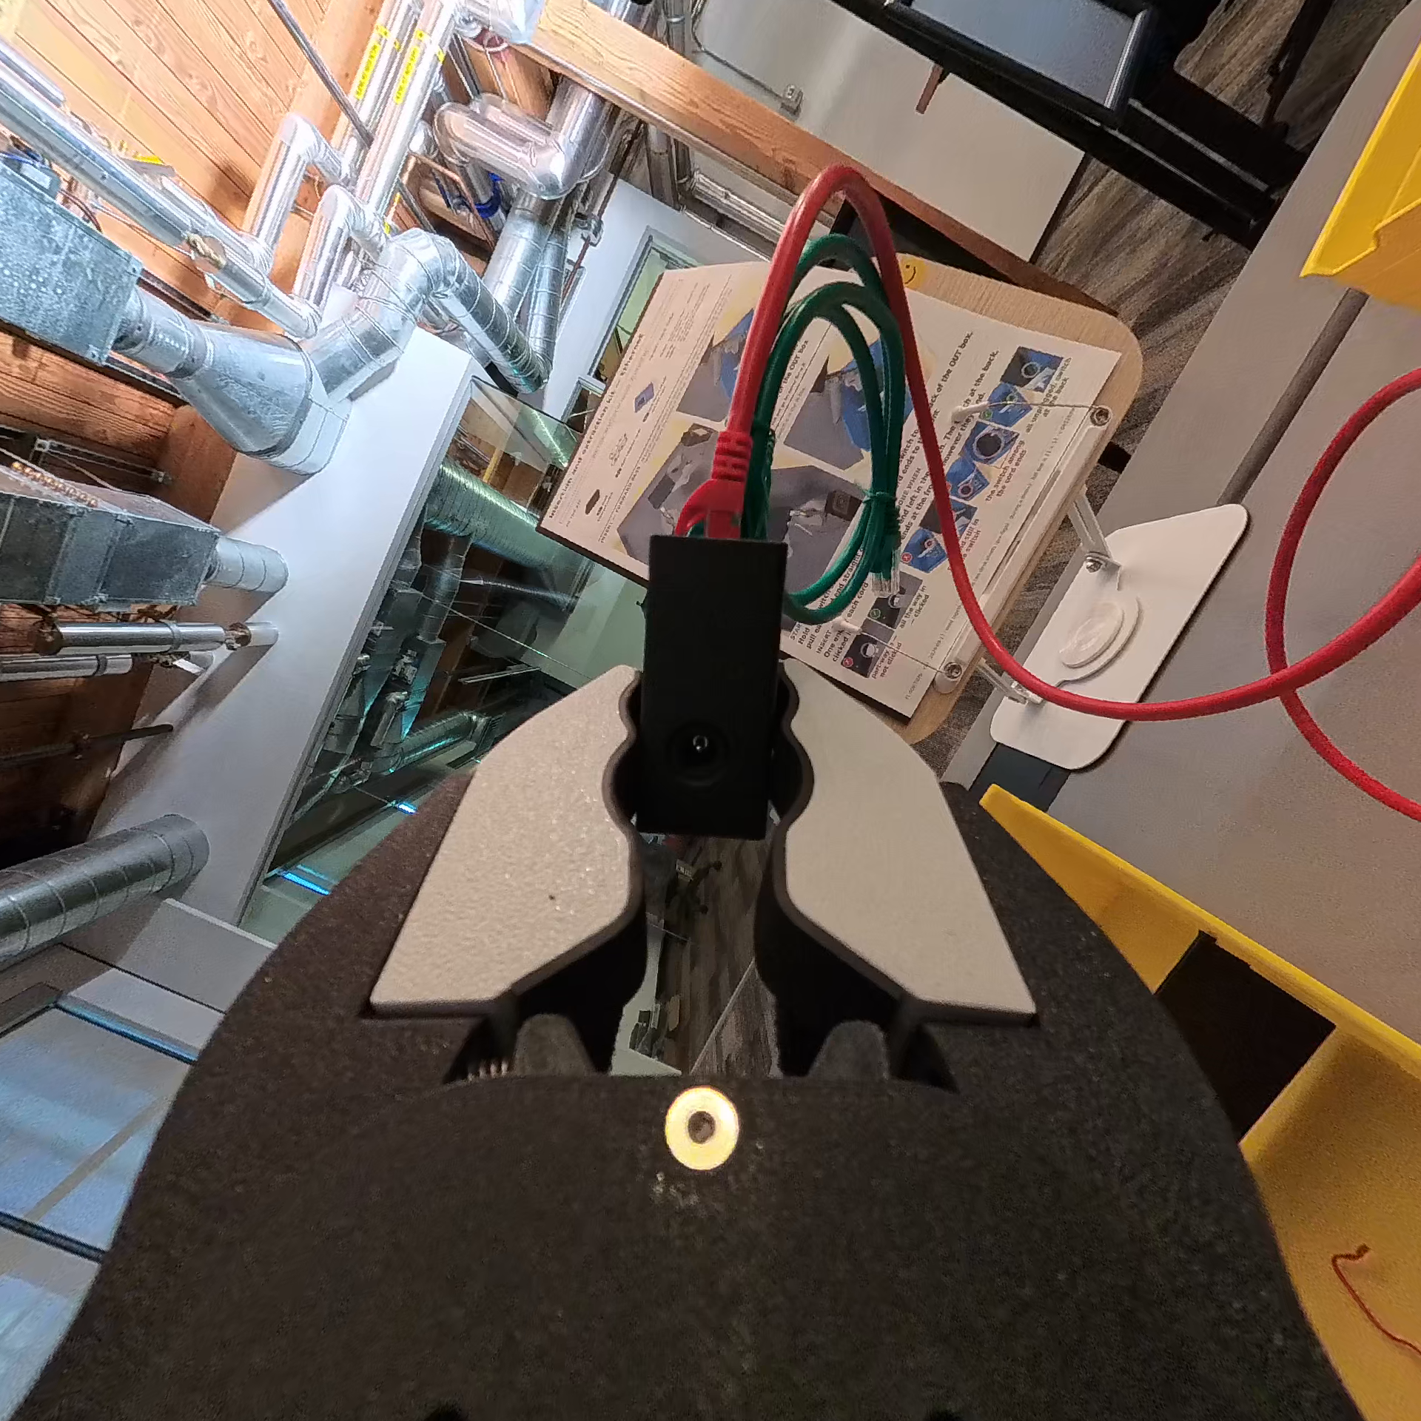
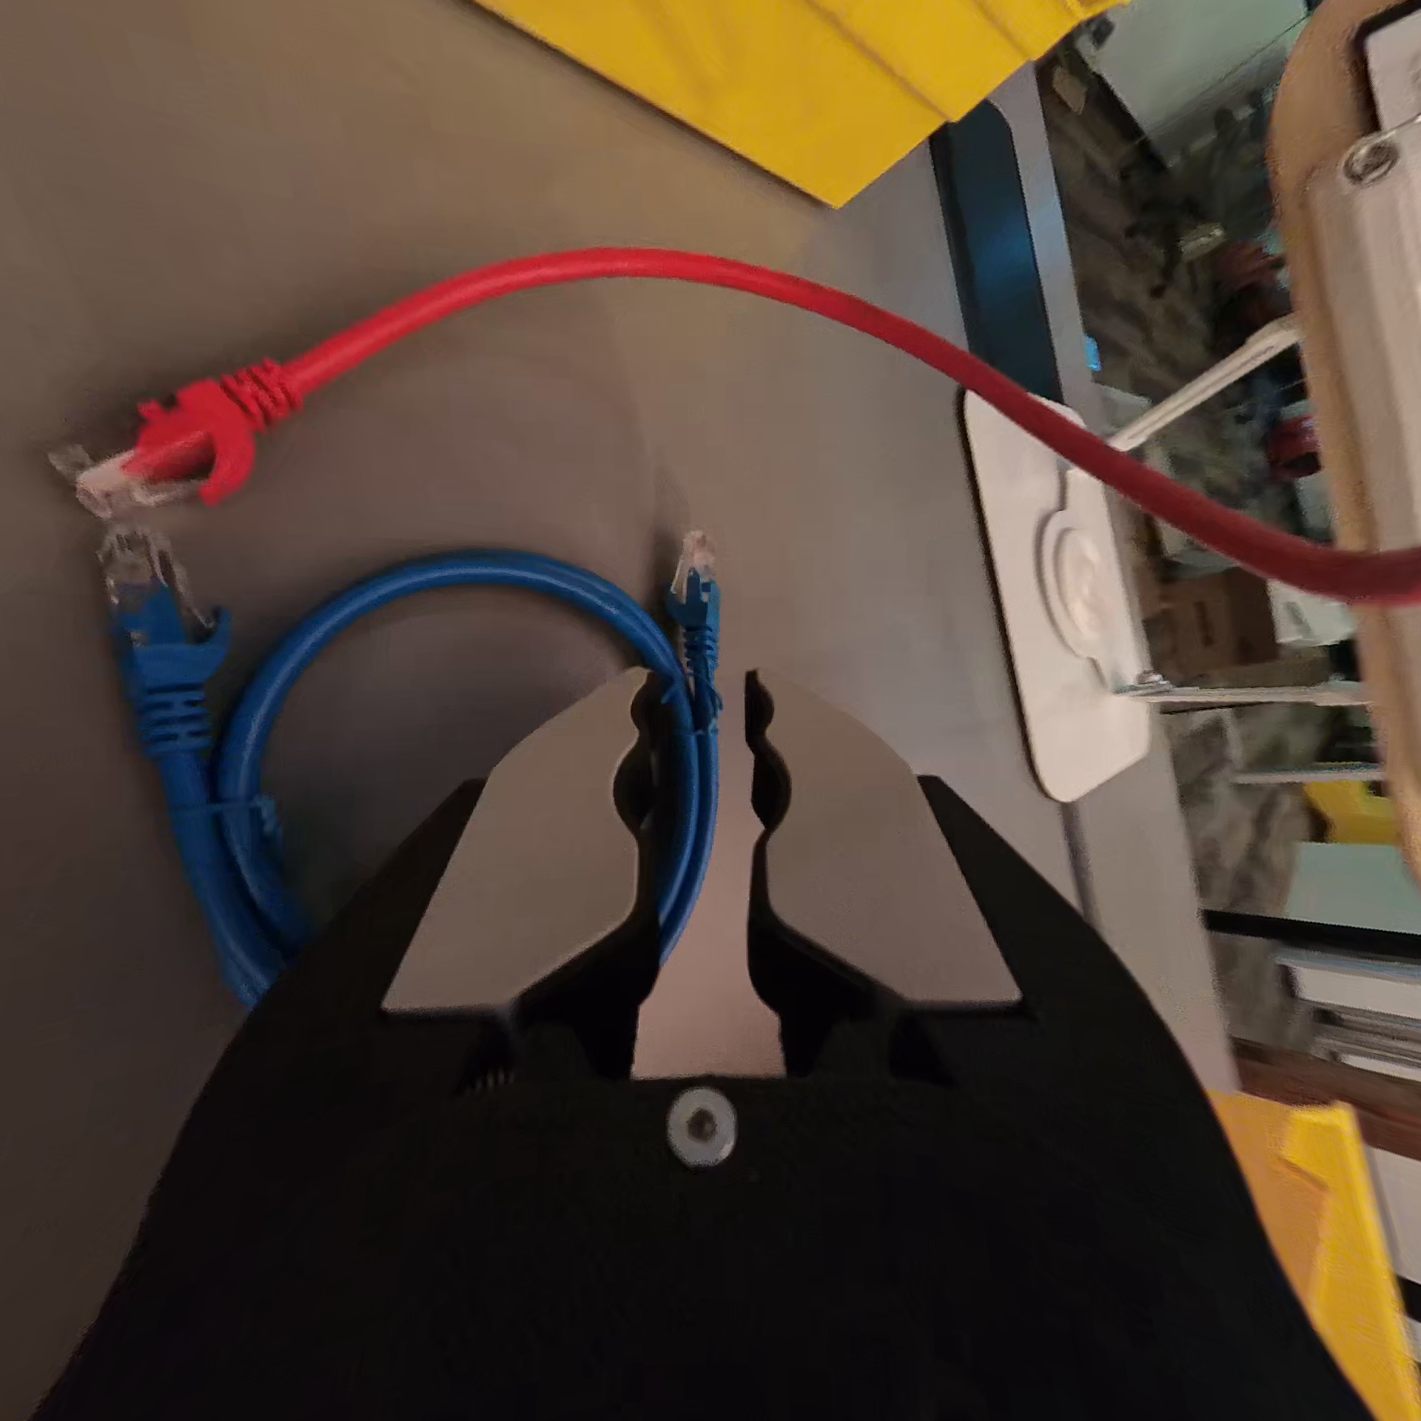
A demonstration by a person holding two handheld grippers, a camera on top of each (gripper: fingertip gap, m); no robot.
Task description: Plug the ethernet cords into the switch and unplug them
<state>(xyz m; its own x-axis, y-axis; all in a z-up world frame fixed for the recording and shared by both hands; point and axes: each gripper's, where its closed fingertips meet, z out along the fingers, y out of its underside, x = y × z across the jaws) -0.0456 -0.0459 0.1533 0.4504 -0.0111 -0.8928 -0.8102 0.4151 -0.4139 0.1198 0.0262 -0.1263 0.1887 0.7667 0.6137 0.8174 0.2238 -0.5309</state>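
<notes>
Switch (image 1: pixel 711 684) between left fingers (image 1: pixel 538 846) (cords (image 1: pixel 838 430) plugged behind)

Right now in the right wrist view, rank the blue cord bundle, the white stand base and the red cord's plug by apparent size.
1. Blue cord bundle, largest.
2. White stand base; it lies farther off, so true size is unsure.
3. Red cord's plug, smallest.

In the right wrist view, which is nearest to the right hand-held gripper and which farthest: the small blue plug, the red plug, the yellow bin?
From the right hand-held gripper:
1. Small blue plug, just beyond the fingertips.
2. Red plug, far to the left on the grey table.
3. Yellow bin, at the top edge.
</notes>
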